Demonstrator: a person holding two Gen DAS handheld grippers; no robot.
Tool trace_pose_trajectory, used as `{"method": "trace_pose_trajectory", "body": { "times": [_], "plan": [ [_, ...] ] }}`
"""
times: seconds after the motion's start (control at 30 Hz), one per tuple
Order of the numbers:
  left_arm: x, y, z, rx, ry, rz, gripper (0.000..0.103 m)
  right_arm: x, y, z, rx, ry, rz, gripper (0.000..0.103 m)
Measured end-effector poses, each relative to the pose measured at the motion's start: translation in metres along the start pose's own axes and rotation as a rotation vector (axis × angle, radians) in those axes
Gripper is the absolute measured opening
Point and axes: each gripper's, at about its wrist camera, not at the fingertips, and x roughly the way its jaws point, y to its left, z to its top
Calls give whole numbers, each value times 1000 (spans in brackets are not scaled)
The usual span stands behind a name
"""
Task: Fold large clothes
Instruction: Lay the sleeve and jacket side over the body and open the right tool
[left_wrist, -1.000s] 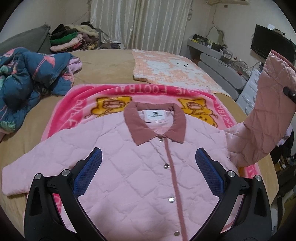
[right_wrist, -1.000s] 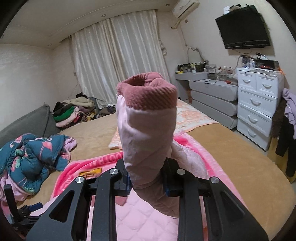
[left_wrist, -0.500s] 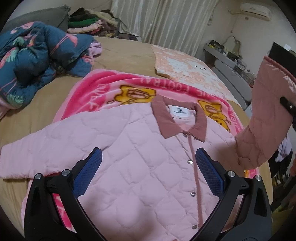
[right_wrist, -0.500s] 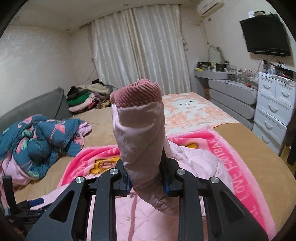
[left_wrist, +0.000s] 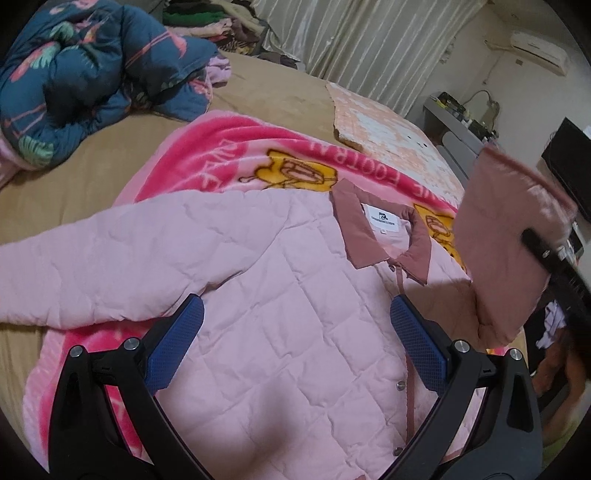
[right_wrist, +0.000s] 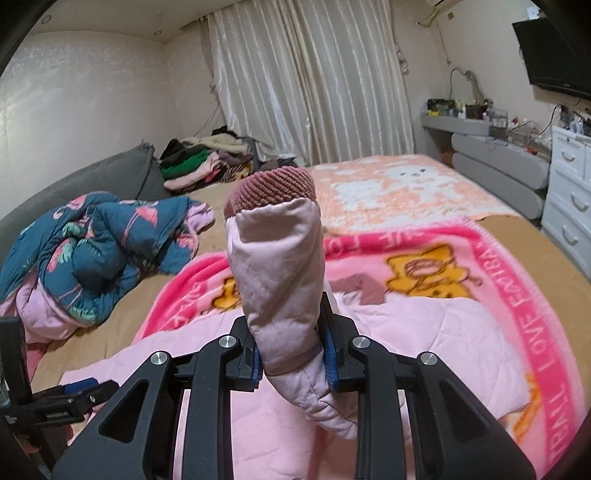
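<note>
A pink quilted jacket (left_wrist: 288, 314) with a dusty-rose collar (left_wrist: 354, 225) lies front up on a pink blanket (left_wrist: 229, 162). Its left sleeve (left_wrist: 85, 273) lies spread out to the left. My left gripper (left_wrist: 295, 339) is open and empty, hovering over the jacket's chest. My right gripper (right_wrist: 291, 354) is shut on the jacket's right sleeve (right_wrist: 280, 273), holding it upright with the ribbed cuff (right_wrist: 273, 188) on top. That raised sleeve (left_wrist: 506, 236) and the right gripper's black finger (left_wrist: 546, 258) show at the right of the left wrist view.
A crumpled blue flamingo-print quilt (left_wrist: 74, 81) lies at the left on the tan bed (left_wrist: 74, 170). An orange-and-white blanket (right_wrist: 399, 188) lies further back. A clothes pile (right_wrist: 207, 158) sits by the curtains. White drawers (right_wrist: 569, 199) stand at the right.
My right gripper has carried the raised sleeve leftward and inward over the jacket. My left gripper has shifted left and lower, toward the jacket's chest and left sleeve.
</note>
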Motion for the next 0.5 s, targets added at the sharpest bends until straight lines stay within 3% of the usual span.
{"method": "trace_pose_trajectory", "body": {
  "times": [0.5],
  "plan": [
    [16,36,-7,-92,42,2,95,78,35,-97,-14,162,94,30]
  ]
}}
